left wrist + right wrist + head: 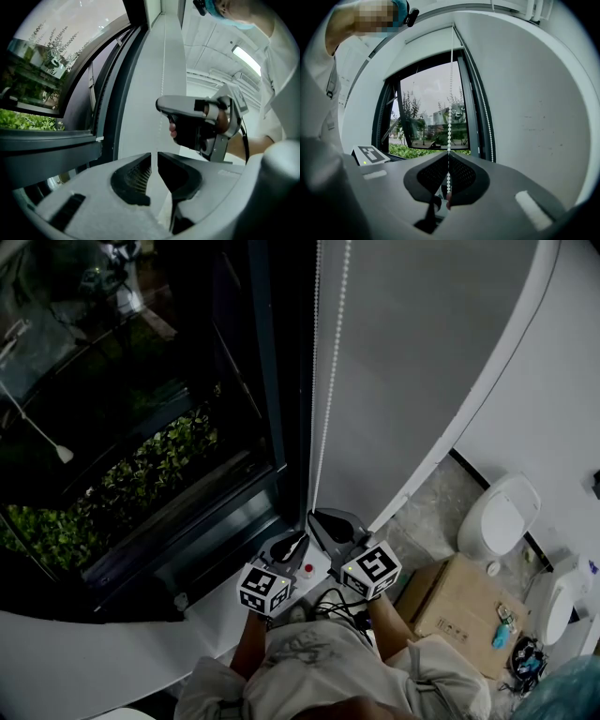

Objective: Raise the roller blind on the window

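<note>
- Currently, the right gripper (448,165) has its jaws closed on the white bead chain (450,117) of the roller blind.
- Left gripper (154,161): jaws slightly apart, with the chain running into the gap, unpressed.
- Chain hangs beside the dark window frame (267,381).

- The left gripper's (154,158) jaws stood slightly apart at bottom centre, and the bead chain (162,79) ran up out of the narrow gap.
- Right of centre, a hand (221,121) held the right gripper (161,105), its tip at the chain.
- The dark window frame (105,93) crossed the left, with green plants (23,119) outside.
</note>
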`<state>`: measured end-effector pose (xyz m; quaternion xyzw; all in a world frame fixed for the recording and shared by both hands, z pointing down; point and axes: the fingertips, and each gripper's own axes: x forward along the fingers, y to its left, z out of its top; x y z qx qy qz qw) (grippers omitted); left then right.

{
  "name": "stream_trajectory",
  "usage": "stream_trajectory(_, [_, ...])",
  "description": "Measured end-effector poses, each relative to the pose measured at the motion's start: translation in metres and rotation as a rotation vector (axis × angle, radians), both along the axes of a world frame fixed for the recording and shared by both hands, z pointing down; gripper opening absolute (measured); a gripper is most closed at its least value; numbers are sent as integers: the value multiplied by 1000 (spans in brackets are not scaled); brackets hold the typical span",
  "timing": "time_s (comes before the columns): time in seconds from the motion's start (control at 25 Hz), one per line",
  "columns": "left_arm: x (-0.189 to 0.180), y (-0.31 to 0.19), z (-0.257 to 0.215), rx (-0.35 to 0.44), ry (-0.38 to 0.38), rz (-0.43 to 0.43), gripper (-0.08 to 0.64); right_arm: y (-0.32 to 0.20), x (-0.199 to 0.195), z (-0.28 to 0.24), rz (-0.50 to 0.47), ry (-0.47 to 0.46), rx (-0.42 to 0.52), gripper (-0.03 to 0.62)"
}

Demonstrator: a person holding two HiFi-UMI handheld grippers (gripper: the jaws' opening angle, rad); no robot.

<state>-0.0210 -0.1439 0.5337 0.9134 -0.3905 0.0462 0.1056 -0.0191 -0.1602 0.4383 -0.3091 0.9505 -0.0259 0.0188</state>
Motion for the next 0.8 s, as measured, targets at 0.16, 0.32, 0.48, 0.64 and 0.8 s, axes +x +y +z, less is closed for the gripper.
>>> stream_trajectory(0.16, [-8, 2, -35, 41, 42, -1, 63, -2, 1, 0, 4, 4, 0, 12])
stream_trajectory(0.32, [-15, 2, -84, 115, 76, 1, 76, -2, 2, 1, 5, 1, 1, 12])
stream_trajectory(0.48, [-12, -2, -131, 184, 80, 36, 98, -2, 1, 0, 3, 3, 5, 12])
stream_trajectory(0.64, [-5, -9, -166, 253, 76, 49, 103, -3, -1, 0, 0, 6, 5, 12])
stream_trajectory(0.8, [1, -15, -190, 301, 77, 61, 109, -2, -5, 0, -6, 12, 5, 12])
